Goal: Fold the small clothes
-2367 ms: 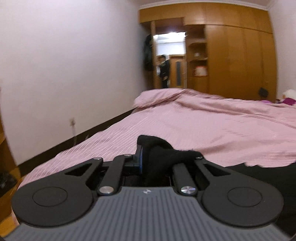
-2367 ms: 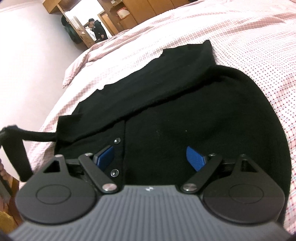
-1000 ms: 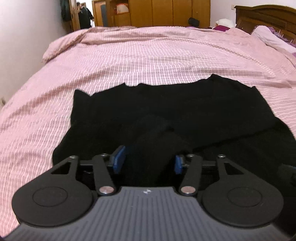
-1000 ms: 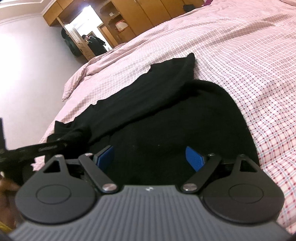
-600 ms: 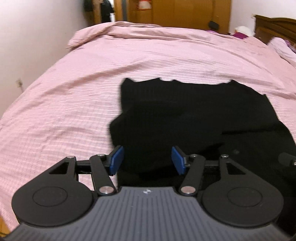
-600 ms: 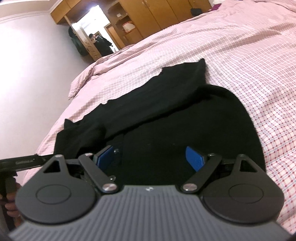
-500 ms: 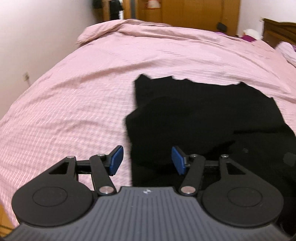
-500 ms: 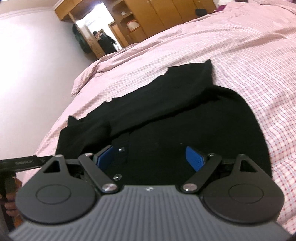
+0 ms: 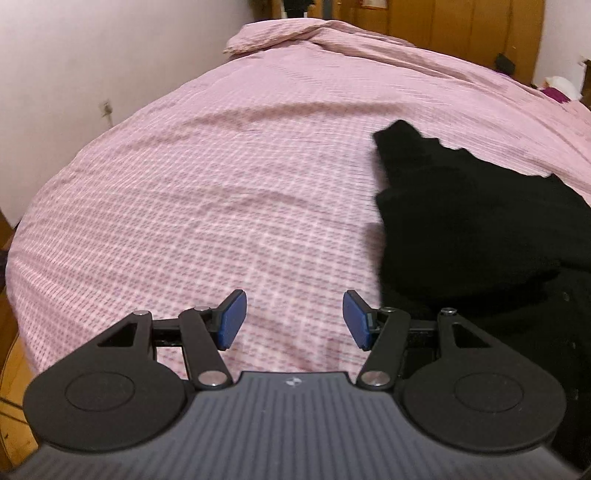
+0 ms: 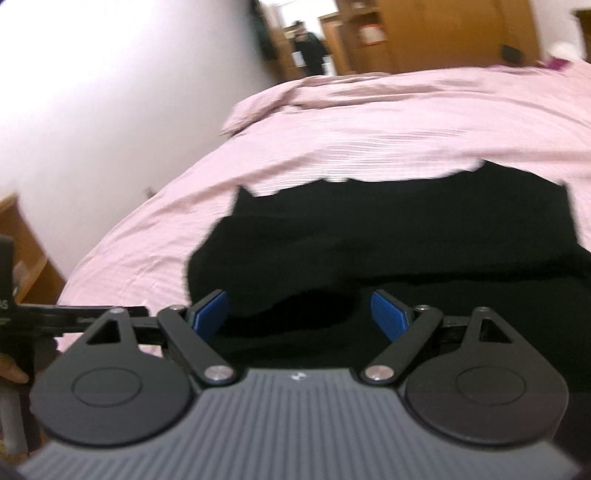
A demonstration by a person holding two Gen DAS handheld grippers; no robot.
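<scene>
Pink checked bedspread (image 9: 207, 206), white wall (image 10: 110, 92), wood wardrobe (image 10: 443, 33). Black garment (image 10: 369, 251) lies flat. Left gripper (image 9: 293, 319) and right gripper (image 10: 301, 310) both spread, empty.

This is a bedroom in a home. A wide bed (image 9: 221, 192) fills most of both views, spread with a pink checked cover whose far end is bunched into a soft ridge (image 9: 295, 33). Behind it runs a wall of warm brown wooden wardrobes (image 10: 454, 33) with an open shelf niche, and beside them an open doorway (image 10: 295, 14) where a person in dark clothes (image 10: 312, 48) stands, blurred. The side wall (image 9: 92, 55) is plain white with a socket (image 9: 106, 108) low down. A wooden floor (image 9: 14, 369) shows at the bed's near corner, and a dark wooden headboard (image 9: 585, 85) edges the far right.
</scene>
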